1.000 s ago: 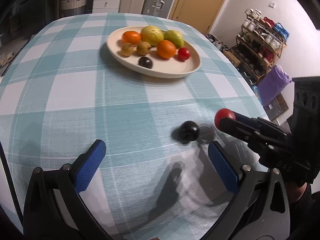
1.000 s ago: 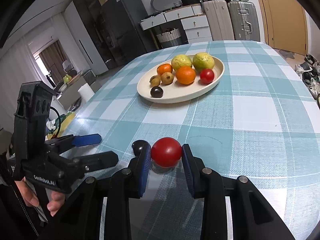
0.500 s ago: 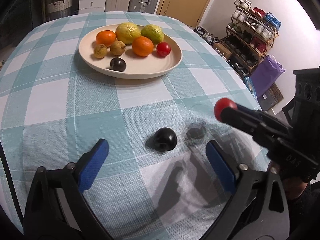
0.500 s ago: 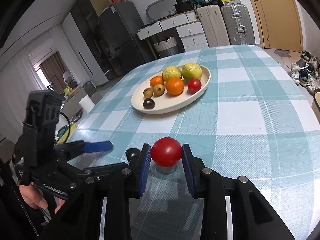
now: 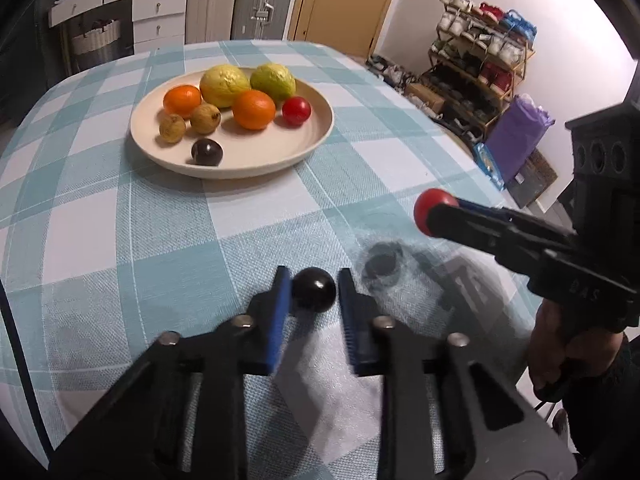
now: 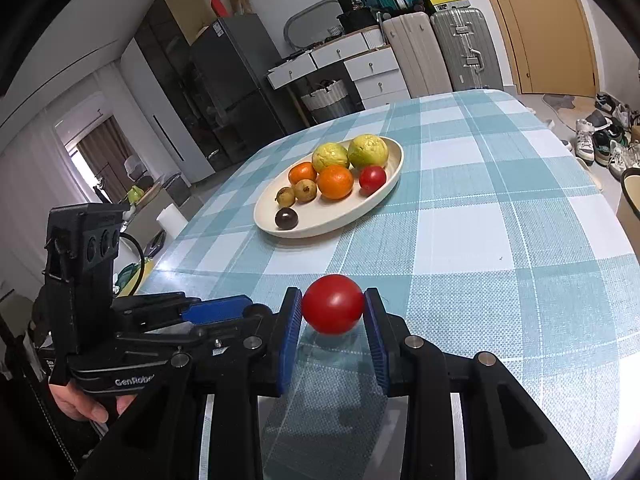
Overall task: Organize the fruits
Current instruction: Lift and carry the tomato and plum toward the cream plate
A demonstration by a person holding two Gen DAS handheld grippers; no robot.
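Seven fruits fill the plate (image 5: 316, 136) at 11 o'clock; left gripper (image 5: 312, 292) apparently clamps a plum (image 5: 313, 289), right gripper (image 6: 333, 312) a tomato (image 6: 333, 309).

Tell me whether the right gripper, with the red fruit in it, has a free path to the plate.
Probably yes: the right gripper holds the red fruit, and only bare tablecloth lies before the plate.

left gripper (image 5: 313, 295): your blue pads are smeared by motion blur, so contact with the dark fruit (image 5: 313, 289) is hard to read.
dark fruit: in your right wrist view it's hidden behind the gripper bodies.
red fruit (image 5: 434, 210): left wrist view shows you only its front; the rest sits behind the right gripper's finger.
shoe rack (image 5: 478, 76): items too small to identify.
white bowl (image 6: 630, 196): cut off by the right edge.
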